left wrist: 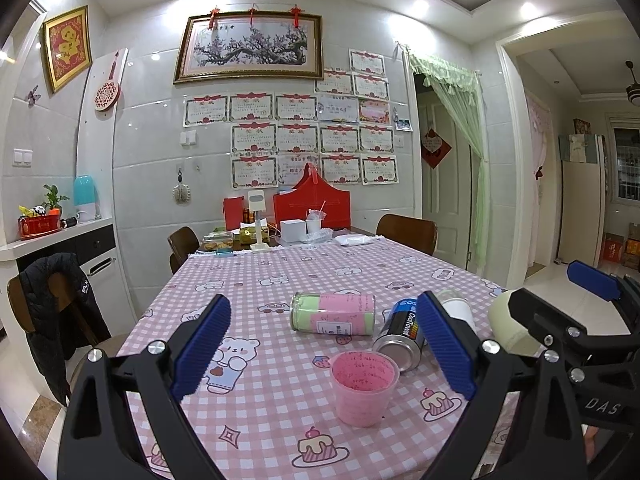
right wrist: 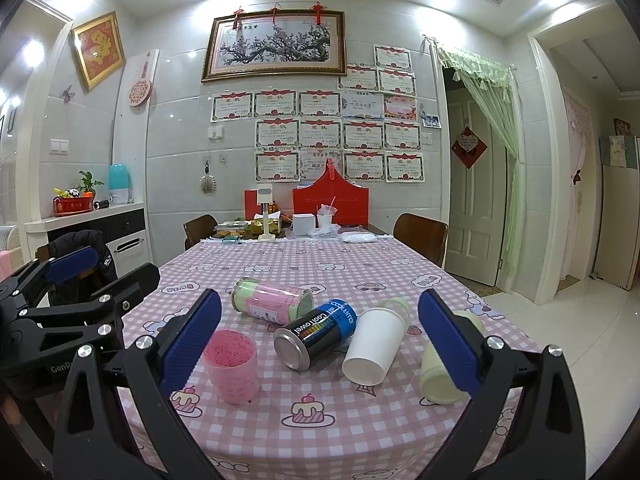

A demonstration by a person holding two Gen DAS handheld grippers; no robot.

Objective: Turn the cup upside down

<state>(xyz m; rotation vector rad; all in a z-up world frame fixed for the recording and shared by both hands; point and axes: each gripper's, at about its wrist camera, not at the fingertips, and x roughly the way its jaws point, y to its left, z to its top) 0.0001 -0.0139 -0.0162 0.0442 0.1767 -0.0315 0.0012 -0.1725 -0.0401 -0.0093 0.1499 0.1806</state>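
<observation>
Both tongs spread wide above an upright pink cup

The translucent pink plastic cup (left wrist: pixel 364 387) stands mouth-up at the near edge of the pink-checked counter (left wrist: pixel 280 280). The left tongs (left wrist: pixel 324 350) and the right tongs (right wrist: pixel 320 342) hold nothing. Beyond the cup lies a dark blue-and-black metal can (right wrist: pixel 316 330) on its side; to its right a white paper cup (right wrist: pixel 374 346), farther off a pink-and-green tin (right wrist: pixel 272 305), both tipped over.

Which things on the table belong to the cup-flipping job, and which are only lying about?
For the job:
- pink cup, upright, mouth up
- left gripper, open
- right gripper, open

Lying about:
- white paper cup, on its side
- blue can
- pink-green canister
- cream cup
</observation>
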